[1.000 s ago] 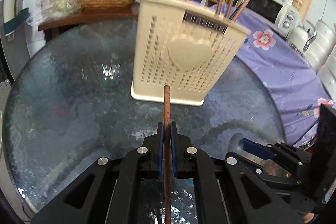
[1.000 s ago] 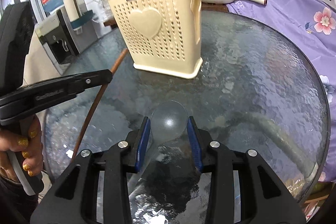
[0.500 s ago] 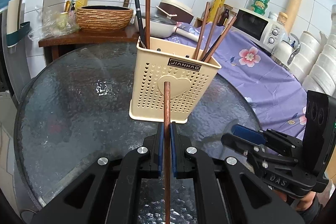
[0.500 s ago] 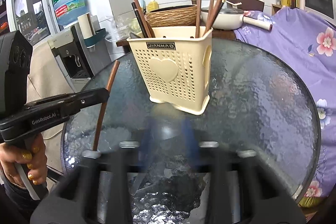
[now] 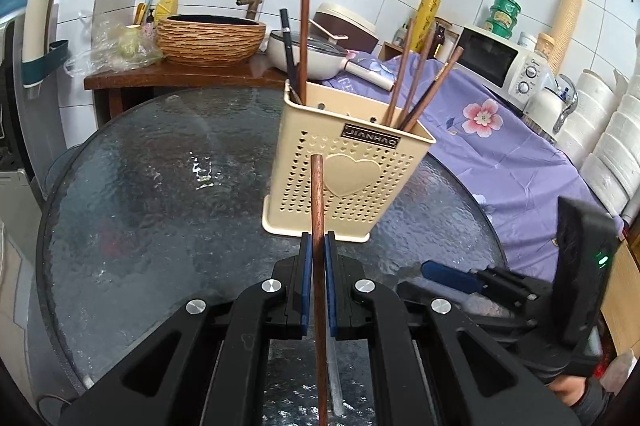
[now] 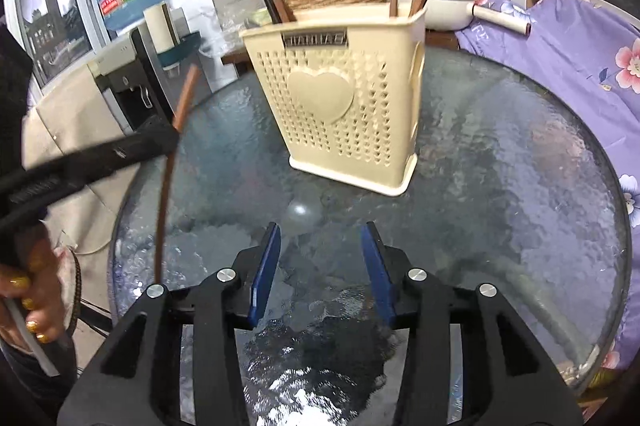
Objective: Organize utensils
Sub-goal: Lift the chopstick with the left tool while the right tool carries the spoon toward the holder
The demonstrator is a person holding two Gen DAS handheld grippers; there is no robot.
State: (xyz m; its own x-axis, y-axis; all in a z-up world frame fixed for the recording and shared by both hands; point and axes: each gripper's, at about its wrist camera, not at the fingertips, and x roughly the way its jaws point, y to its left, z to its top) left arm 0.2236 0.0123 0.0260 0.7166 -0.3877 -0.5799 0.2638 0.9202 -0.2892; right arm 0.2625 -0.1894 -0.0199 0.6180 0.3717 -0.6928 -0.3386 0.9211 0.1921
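Left gripper (image 5: 314,246) is clamped on a brown chopstick (image 5: 317,194); its lower end runs out of frame. Right gripper (image 6: 320,238) is opening, nothing between its blue pads. A clear spoon (image 6: 303,213) on the glass table (image 6: 520,162) is hard to make out. The cream utensil holder (image 6: 340,106) stands upright just beyond.
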